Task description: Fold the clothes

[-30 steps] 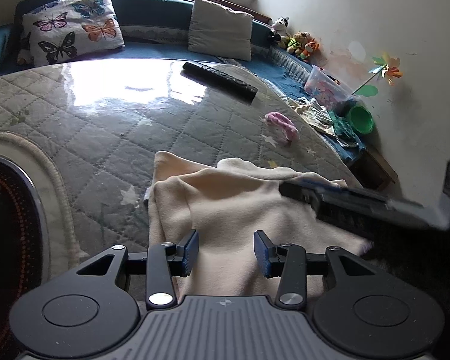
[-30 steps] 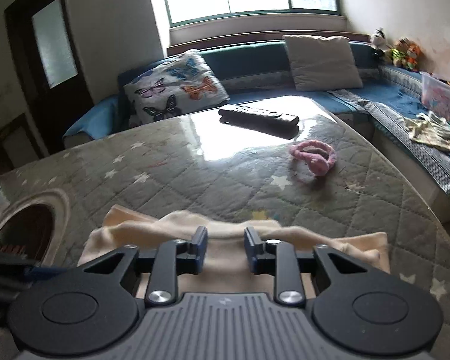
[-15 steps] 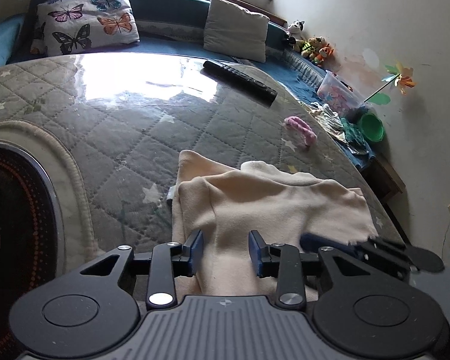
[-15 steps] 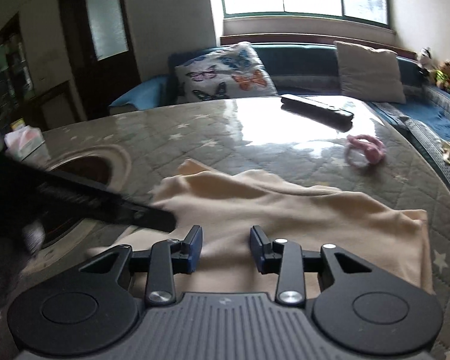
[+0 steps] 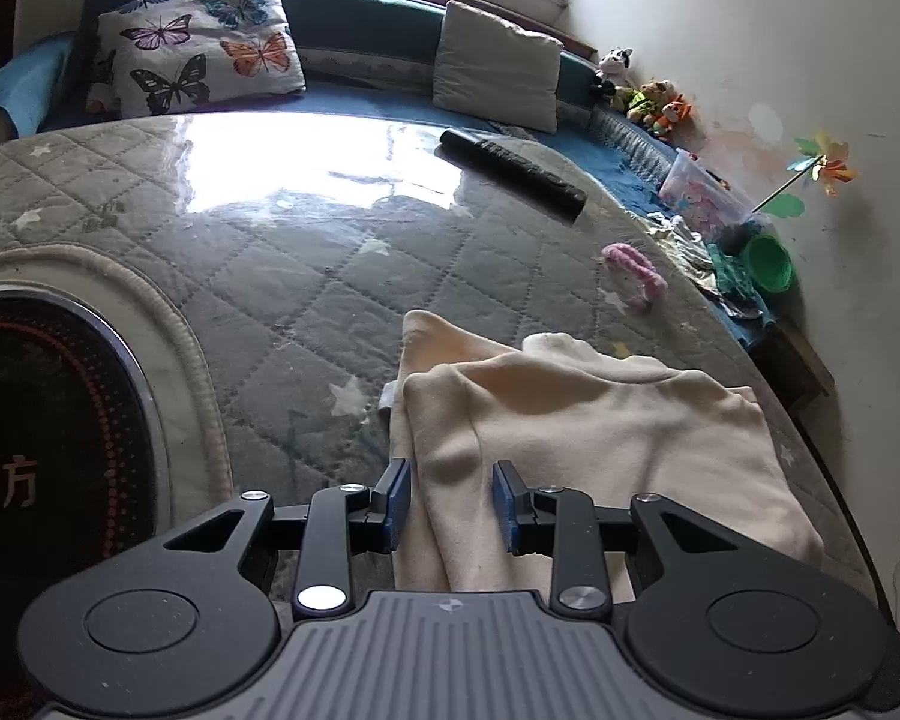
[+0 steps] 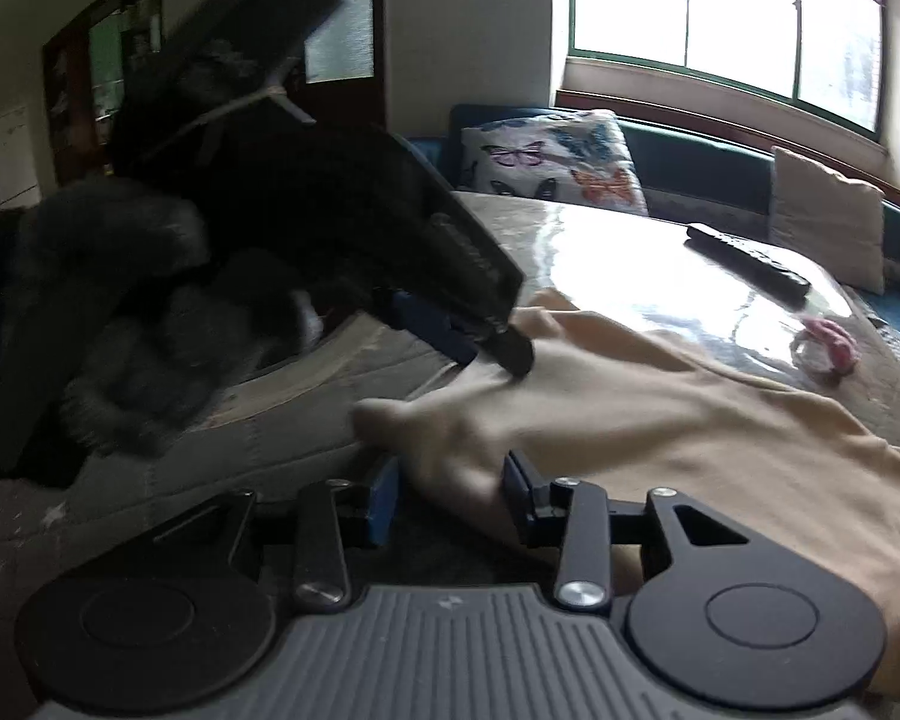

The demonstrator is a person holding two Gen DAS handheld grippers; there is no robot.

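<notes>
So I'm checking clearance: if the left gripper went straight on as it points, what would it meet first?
Probably the cream garment: the left gripper has its jaws open over it, with cloth directly ahead. Depth is unclear.

The garment (image 5: 582, 438) lay on the table (image 5: 270, 276), near edge. Beyond it sat the hair tie (image 5: 633, 267) (off right), the remote (image 5: 513, 171) farther back, and pillows (image 5: 198, 48) behind on the bench.

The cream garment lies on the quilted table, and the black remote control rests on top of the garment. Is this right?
Not quite. The left wrist view shows the black remote control lying on the bare quilted table, far beyond the cream garment and not touching it. The garment does lie on the table.
</notes>
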